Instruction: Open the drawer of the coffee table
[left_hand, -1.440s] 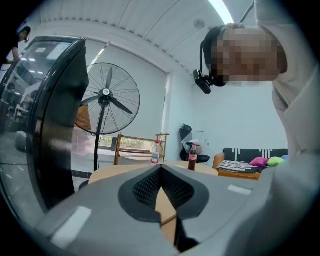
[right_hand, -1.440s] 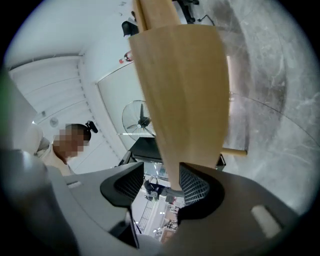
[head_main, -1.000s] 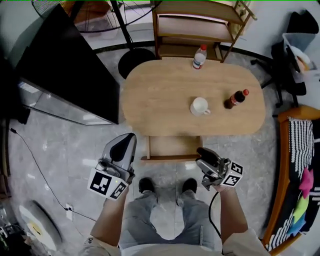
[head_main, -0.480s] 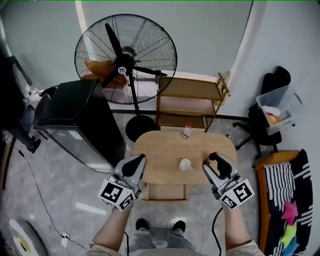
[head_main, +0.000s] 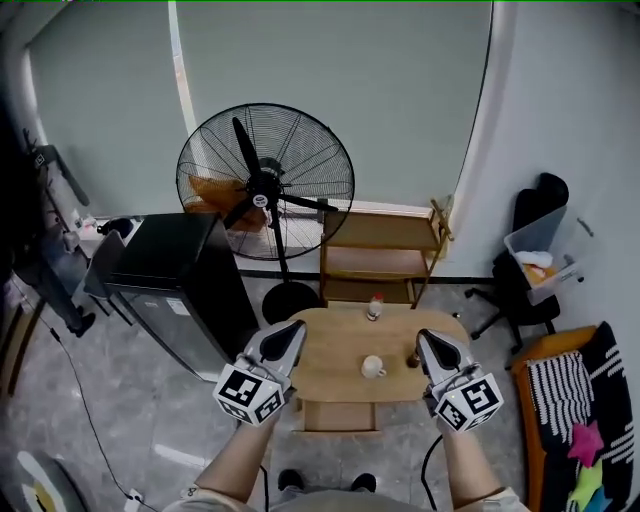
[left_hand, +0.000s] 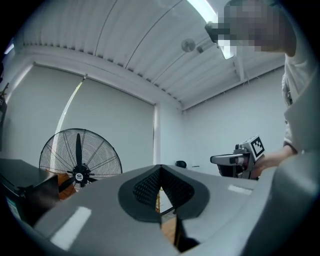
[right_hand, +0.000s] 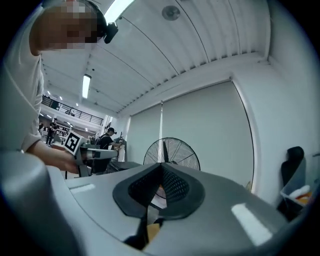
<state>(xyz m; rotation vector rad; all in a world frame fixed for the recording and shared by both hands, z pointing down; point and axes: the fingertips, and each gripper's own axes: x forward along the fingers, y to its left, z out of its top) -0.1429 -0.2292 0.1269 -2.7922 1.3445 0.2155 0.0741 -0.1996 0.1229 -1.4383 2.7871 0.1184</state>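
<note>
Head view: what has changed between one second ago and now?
The left gripper and right gripper both rose from beside the light wooden drawer to high above it; the head view rose too. The right gripper's jaws have just been closing and now meet on nothing. The drawer stays pulled out of the oval wooden coffee table; the white mug stays on top.

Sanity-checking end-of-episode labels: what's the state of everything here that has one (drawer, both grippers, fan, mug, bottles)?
Light wooden drawer of the oval wooden coffee table: pulled out, open.
Left gripper: shut, empty, held above the table.
Right gripper: shut, empty, held above the table.
Black pedestal fan: blades look sharp, seemingly off.
White mug: upright.
White bottle with red cap: upright, capped.
Dark bottle: too small to tell.
</note>
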